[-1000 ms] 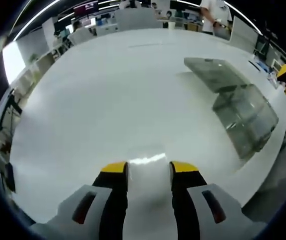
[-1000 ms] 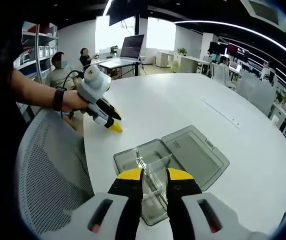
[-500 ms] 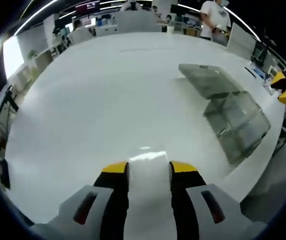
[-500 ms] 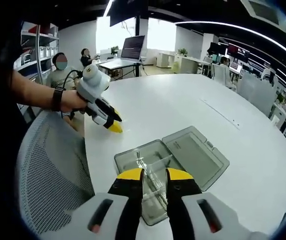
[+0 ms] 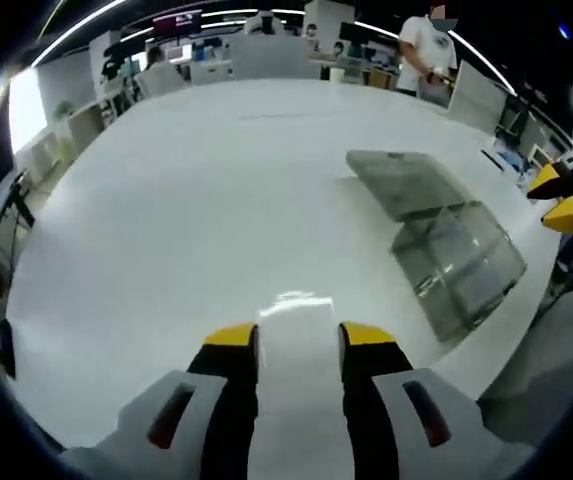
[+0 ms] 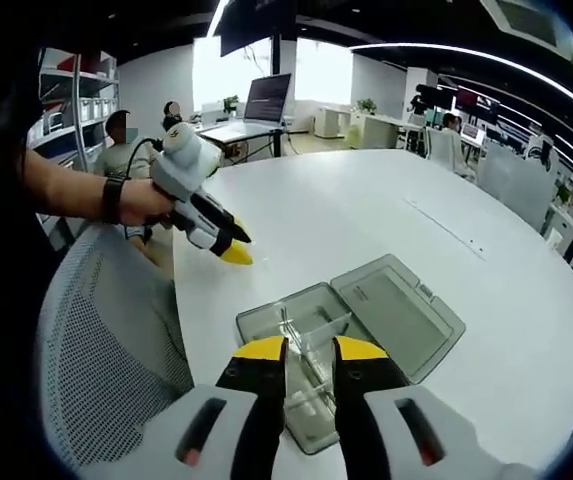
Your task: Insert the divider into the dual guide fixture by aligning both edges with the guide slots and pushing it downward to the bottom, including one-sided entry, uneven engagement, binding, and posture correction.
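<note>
White round worktop (image 5: 186,210) carries a clear plastic box (image 6: 338,345) lying open near its edge, hinged lid (image 6: 398,312) folded flat beside the tray part. Inside the tray, thin clear walls stand upright; which of them is the divider and which the guide fixture cannot be told apart, as all are transparent. In the right gripper view the right tool (image 6: 308,350) hovers just over the near end of the box, yellow-tipped jaws slightly apart with nothing between them. In the same view the left tool (image 6: 228,245) is held in a person's hand (image 6: 138,200) with a dark wristband, well apart from the box, its yellow tips pointing down toward the bare worktop; tips look close together, but whether they meet cannot be told there. In the left gripper view the left tool (image 5: 298,338) shows a plain gap between its jaws, nothing gripped, bare worktop beneath. The box (image 5: 446,250) sits off to the right there, lid farther away. A grey mesh chair back (image 6: 106,350) stands beside the worktop edge. Office desks and seated people lie behind.
</note>
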{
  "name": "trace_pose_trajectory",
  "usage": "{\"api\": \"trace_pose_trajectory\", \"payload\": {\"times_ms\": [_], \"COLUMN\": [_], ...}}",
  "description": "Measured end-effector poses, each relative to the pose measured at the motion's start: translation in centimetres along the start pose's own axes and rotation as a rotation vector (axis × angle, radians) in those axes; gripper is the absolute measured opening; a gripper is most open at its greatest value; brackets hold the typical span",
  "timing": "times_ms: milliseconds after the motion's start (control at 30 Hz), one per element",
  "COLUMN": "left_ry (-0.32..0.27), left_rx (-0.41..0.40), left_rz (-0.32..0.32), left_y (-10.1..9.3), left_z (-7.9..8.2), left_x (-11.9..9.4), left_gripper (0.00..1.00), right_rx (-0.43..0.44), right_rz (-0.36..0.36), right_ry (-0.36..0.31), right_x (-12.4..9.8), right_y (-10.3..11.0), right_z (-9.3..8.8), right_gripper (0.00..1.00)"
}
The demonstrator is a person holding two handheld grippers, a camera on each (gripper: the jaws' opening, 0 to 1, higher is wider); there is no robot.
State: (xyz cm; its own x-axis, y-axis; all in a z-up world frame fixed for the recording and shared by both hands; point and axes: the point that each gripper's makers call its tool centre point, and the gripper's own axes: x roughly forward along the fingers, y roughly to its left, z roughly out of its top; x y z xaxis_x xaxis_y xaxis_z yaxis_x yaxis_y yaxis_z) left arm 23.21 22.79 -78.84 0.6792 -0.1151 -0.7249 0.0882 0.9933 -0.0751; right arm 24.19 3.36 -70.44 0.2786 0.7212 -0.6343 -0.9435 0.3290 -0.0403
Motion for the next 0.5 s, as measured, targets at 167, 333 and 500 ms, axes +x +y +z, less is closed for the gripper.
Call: {"api": "trace_pose_trajectory", "payload": {"times_ms": [167, 333, 500], "left_ry": [-0.02, -0.039, -0.08], "left_rx": [-0.013, -0.006, 0.01], "left_rz": [-0.014, -0.023, -0.023], "left_y": [-0.7, -1.4, -2.0], "left_z": [0.2, 0.4, 1.0], "left_x": [-0.7, -1.6, -2.8], "left_gripper": [0.3, 0.3, 0.31], "right_rx": [0.004, -0.006, -0.008], "right_rz": [0.011, 0.024, 0.044], "right_ry": [-0.012, -0.017, -0.028], "right_x": [0.0, -0.2, -0.4], "right_y": [0.2, 0.7, 1.5], "right_z": [0.5, 0.8, 1.1], "right_gripper": [0.13, 0.13, 0.13]}}
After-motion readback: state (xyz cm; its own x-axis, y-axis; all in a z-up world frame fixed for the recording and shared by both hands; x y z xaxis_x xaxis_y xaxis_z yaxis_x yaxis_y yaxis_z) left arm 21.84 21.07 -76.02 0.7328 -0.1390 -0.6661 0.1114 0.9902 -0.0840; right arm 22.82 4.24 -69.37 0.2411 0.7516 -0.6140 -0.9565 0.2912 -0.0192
